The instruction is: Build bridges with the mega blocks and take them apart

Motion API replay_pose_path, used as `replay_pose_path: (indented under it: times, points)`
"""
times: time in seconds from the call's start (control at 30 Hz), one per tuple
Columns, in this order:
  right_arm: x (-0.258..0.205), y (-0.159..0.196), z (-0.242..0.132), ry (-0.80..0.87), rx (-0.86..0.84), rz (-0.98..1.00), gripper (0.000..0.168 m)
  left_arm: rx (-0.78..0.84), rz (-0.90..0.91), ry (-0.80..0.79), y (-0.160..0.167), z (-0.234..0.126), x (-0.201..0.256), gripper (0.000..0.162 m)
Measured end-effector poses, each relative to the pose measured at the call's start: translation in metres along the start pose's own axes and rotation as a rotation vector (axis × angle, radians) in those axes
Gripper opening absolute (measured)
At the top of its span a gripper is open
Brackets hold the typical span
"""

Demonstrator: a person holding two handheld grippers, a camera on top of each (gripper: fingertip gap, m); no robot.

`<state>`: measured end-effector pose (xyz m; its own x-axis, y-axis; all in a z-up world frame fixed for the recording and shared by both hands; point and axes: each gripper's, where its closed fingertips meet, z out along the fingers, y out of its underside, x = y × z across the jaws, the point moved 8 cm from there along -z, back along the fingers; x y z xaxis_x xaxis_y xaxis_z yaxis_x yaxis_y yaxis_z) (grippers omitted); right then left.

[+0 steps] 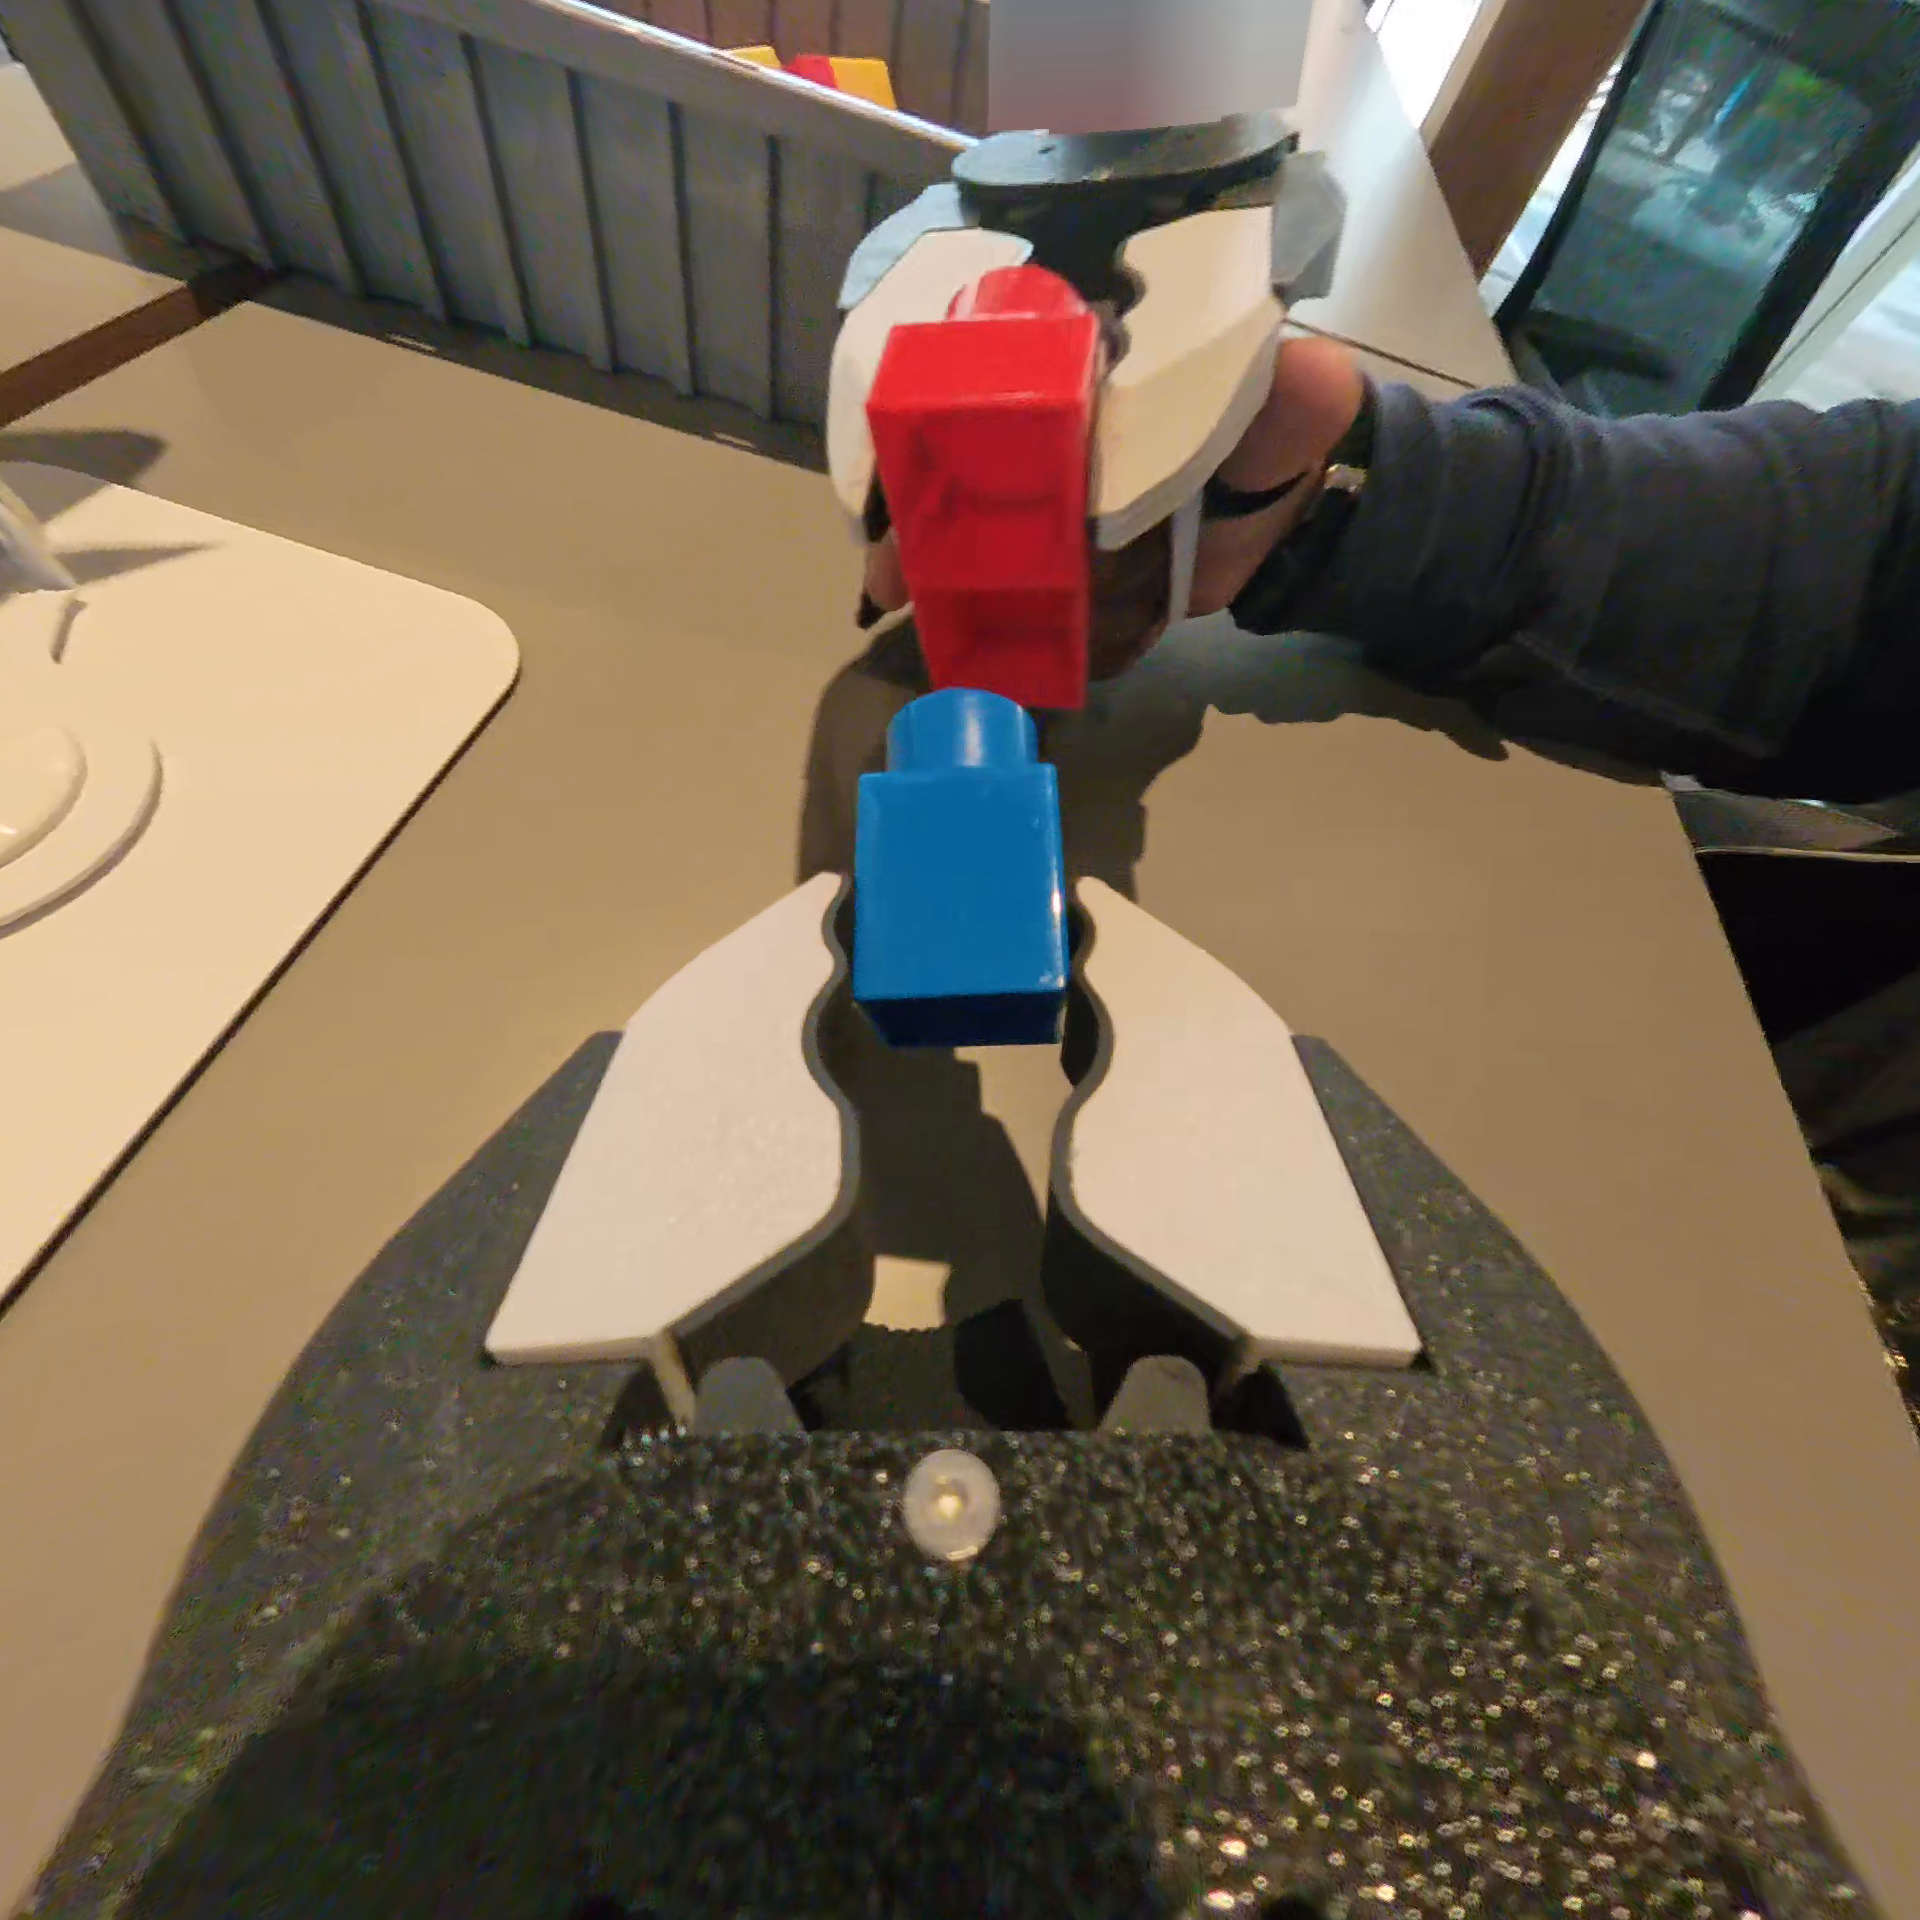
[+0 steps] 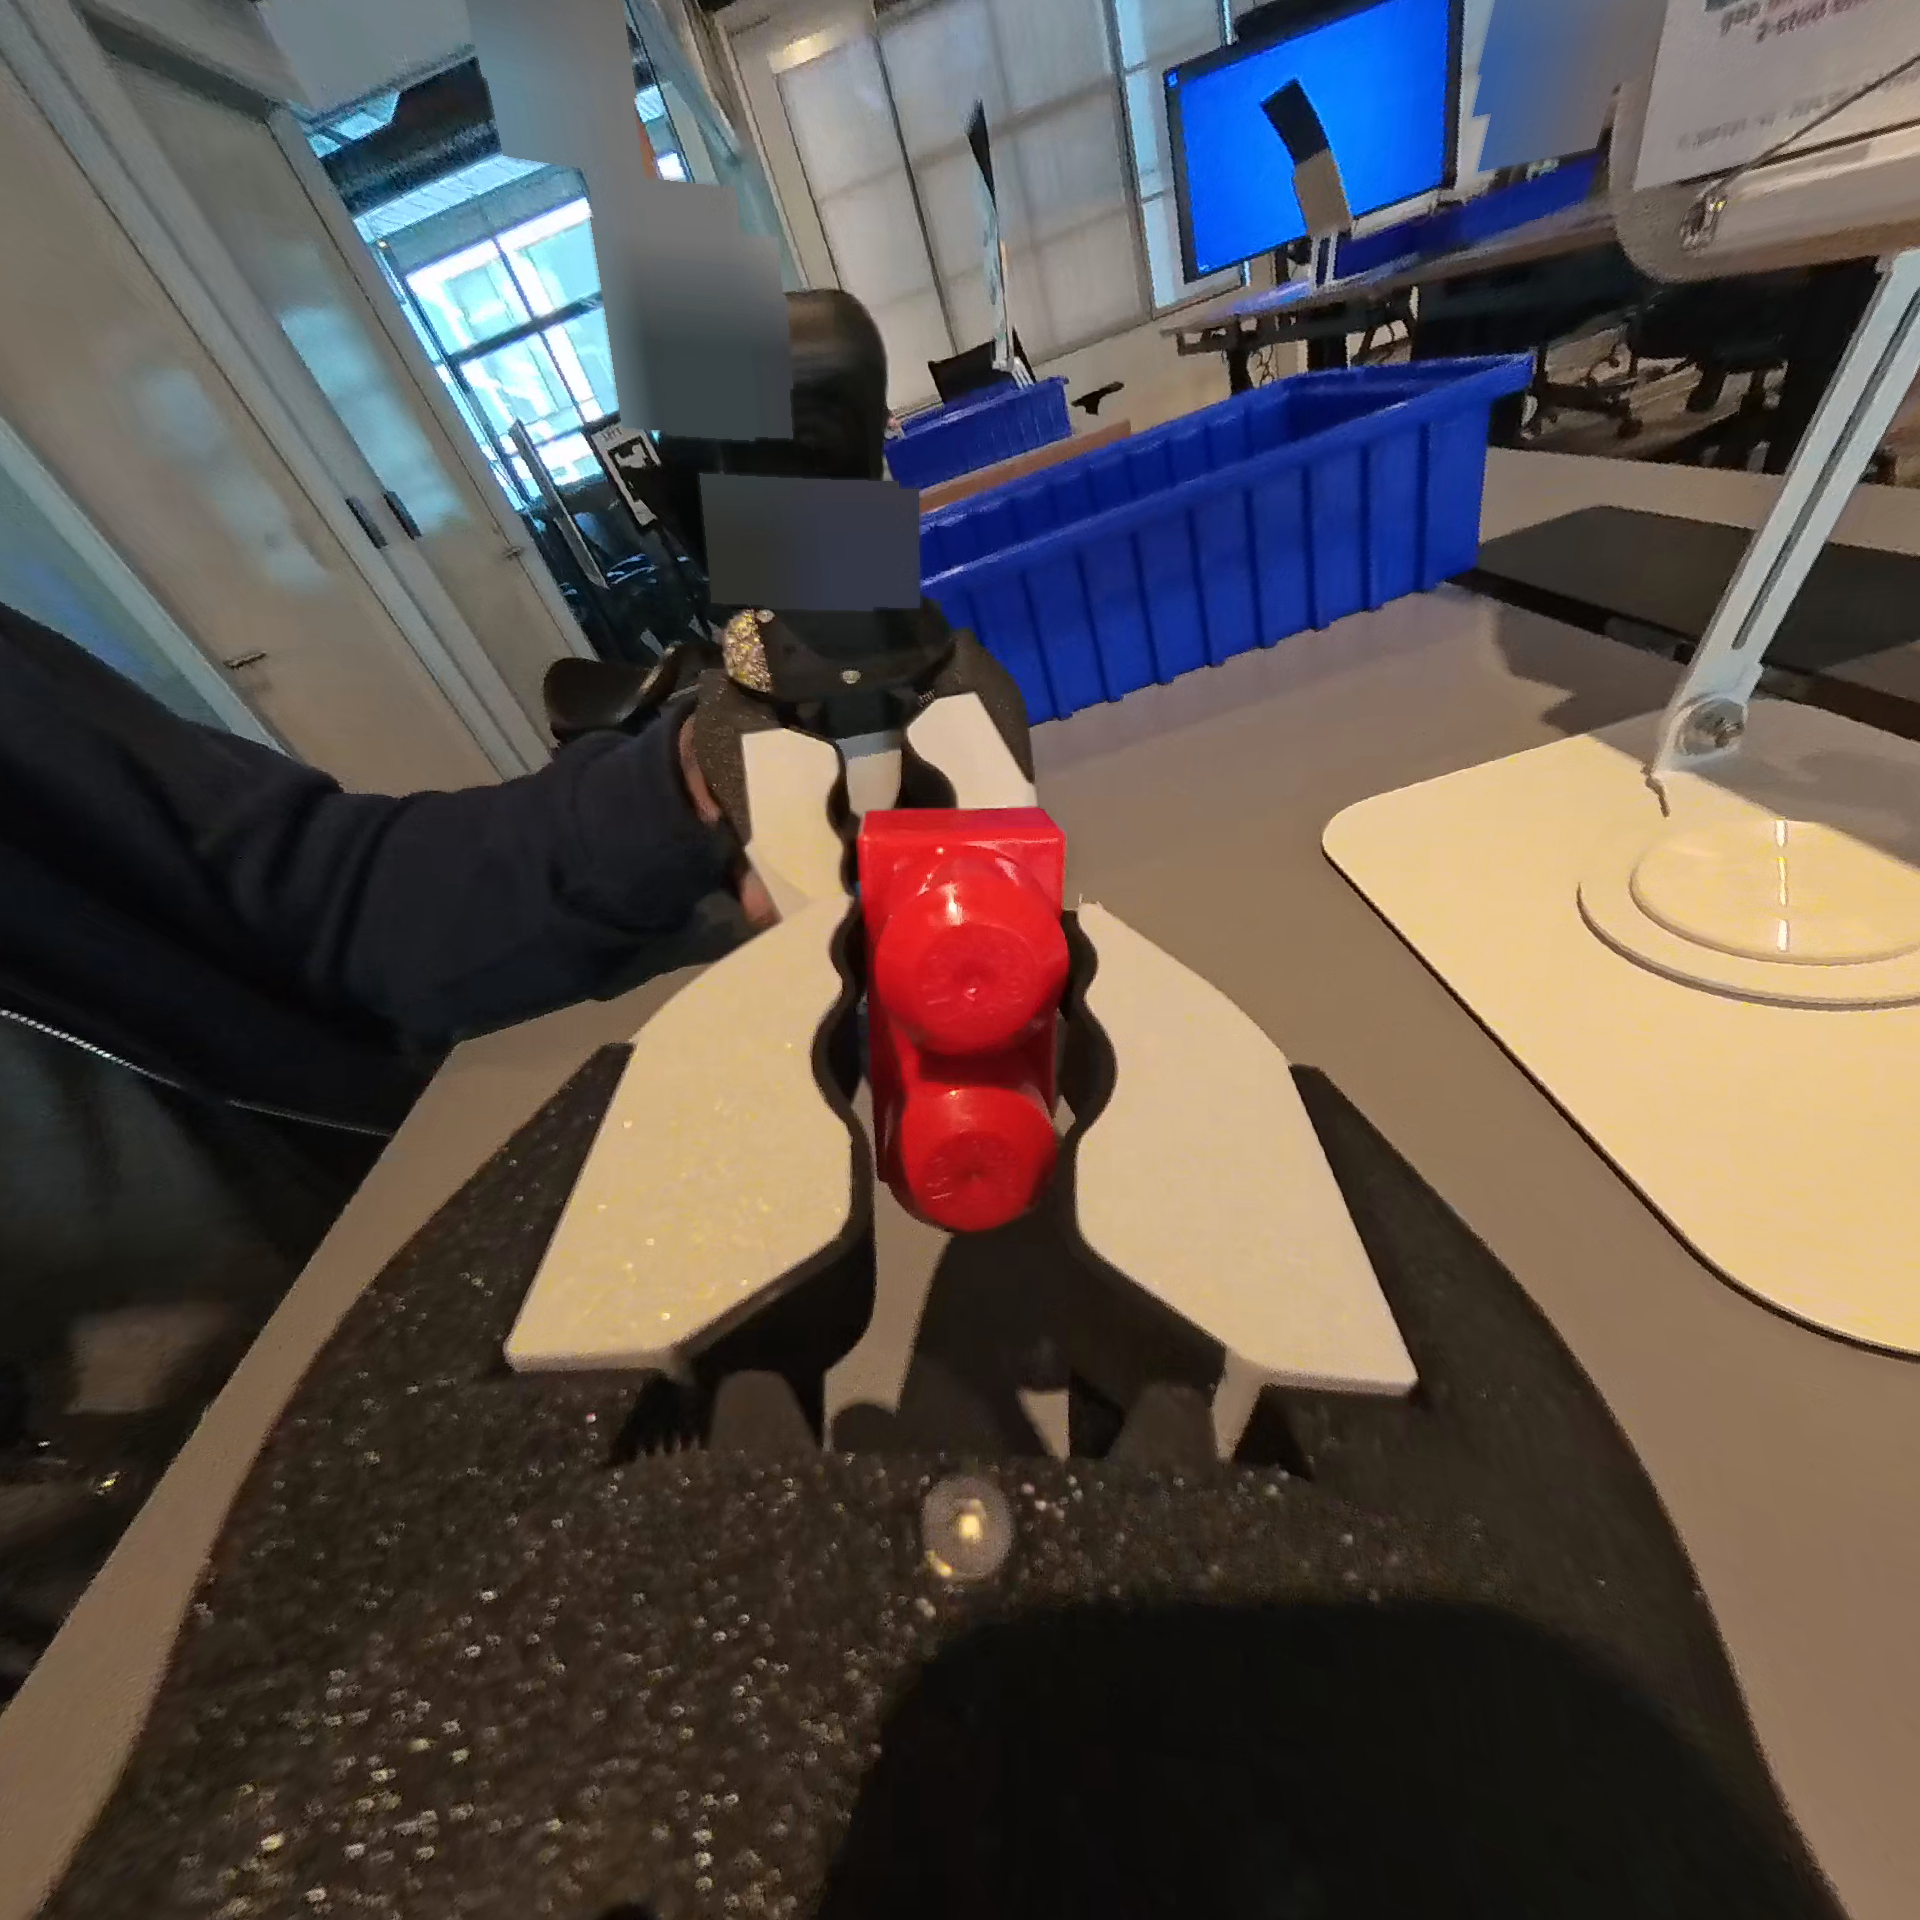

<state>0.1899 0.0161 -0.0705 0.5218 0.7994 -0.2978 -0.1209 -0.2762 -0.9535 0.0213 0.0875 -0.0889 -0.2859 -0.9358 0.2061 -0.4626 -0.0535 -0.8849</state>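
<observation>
My left gripper (image 1: 961, 909) is shut on a blue one-stud block (image 1: 956, 883) and holds it above the grey table (image 1: 468, 582). The block's stud points away from me. My right gripper (image 1: 987, 509) faces it, shut on a red two-stud block (image 1: 982, 488) whose hollow underside is turned toward the blue block. The blue stud's tip sits right at the red block's lower end, touching or nearly so. In the right wrist view my right gripper (image 2: 966, 997) grips the red block (image 2: 961, 987), studs toward the camera. The left gripper's fingers (image 2: 790, 821) show behind it, and the blue block is almost hidden.
A white lamp base (image 1: 208, 727) lies on the table at the left; it also shows in the right wrist view (image 2: 1714, 935). A grey slatted bin (image 1: 520, 187) stands behind. Blue bins (image 2: 1247, 540) stand beyond the table. A person's dark sleeves (image 1: 1558, 540) (image 2: 416, 883) reach in. The tips of one gripper are about 6 cm away from the tips of the other.
</observation>
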Motion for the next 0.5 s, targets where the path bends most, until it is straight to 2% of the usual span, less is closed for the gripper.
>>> replay_pose_path:
  times: [0.17, 0.27, 0.4, 0.5]
  points:
    - [-0.001, 0.004, 0.006, 0.016, -0.027, -0.013, 0.035, 0.033, 0.003, -0.142, -0.007, -0.017, -0.010, 0.036]
    - [0.000, 0.009, 0.012, 0.027, -0.059, -0.018, 0.035, 0.094, 0.017, -0.315, -0.020, -0.054, -0.018, 0.036]
    - [-0.001, 0.016, 0.019, 0.030, -0.115, -0.026, 0.035, 0.178, 0.108, -0.771, -0.042, -0.154, -0.016, 0.036]
    - [0.000, 0.017, 0.020, 0.034, -0.126, -0.026, 0.035, 0.213, 0.129, -1.135, -0.038, -0.238, -0.003, 0.036]
